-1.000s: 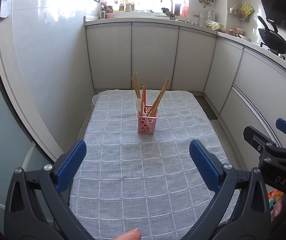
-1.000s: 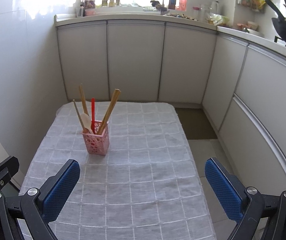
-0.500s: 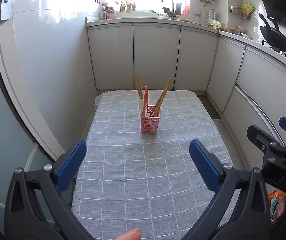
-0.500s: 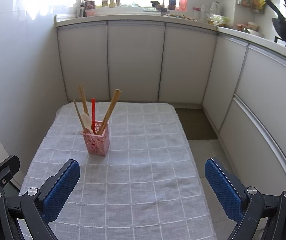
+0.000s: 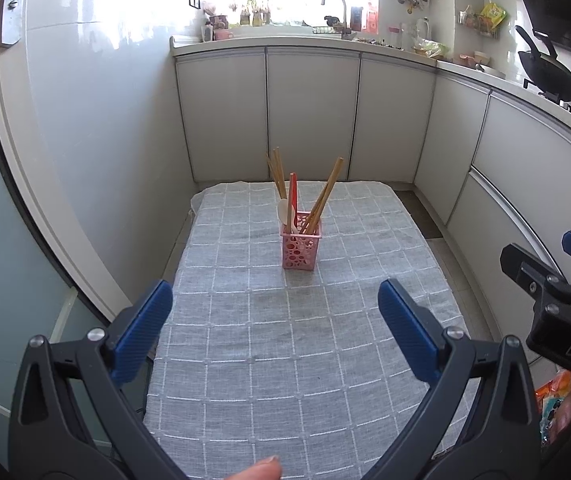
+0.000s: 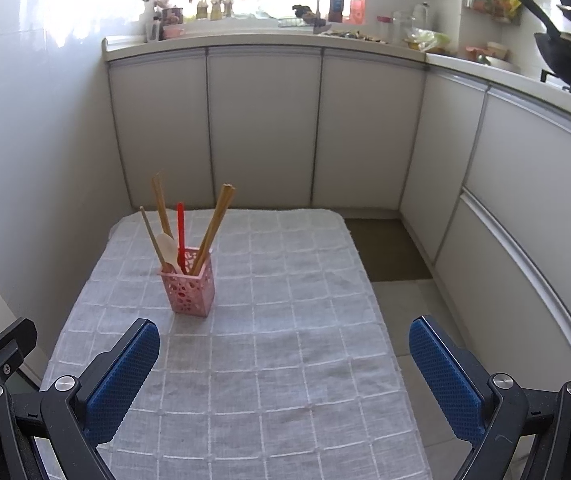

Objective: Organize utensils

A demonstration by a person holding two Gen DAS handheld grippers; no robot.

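Both sets of jaws gape wide and hold nothing: left gripper [image 5: 271, 320], right gripper [image 6: 285, 364], both hanging over the near end of the table [image 6: 325, 360]. The pink holder [image 6: 189, 288] stands mid-table with chopsticks [image 6: 213, 224], a red utensil [image 6: 180, 228] and a pale spoon [image 6: 167, 246] all upright in it. We judge sorting looks done; nothing loose is visible on the cloth. If regrasping, we come in from above, since the fanned sticks crowd the rim.
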